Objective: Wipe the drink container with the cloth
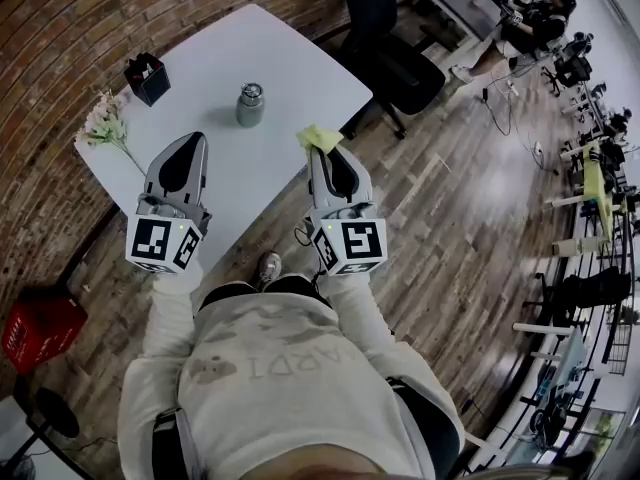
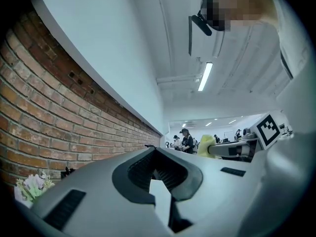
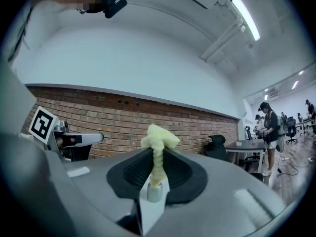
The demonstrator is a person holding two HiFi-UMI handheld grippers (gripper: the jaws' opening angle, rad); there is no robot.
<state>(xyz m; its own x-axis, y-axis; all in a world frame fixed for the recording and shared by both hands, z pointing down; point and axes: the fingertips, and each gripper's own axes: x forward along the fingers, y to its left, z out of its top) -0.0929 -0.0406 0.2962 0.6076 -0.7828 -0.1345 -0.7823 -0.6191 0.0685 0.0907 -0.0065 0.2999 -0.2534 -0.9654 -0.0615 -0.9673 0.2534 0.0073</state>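
The right gripper (image 3: 157, 157) is closed on the yellow cloth (image 3: 158, 137), which bunches out above its tips, and it hangs over the near edge of the table (image 1: 290, 58). The left gripper (image 2: 152, 151) has its jaws together with nothing between them, and is held beside the right one over the table. The grey container (image 1: 250, 105) stands upright on the table beyond both grippers, apart from them, with a black box (image 1: 147, 78) and flowers (image 1: 105, 123) further left.
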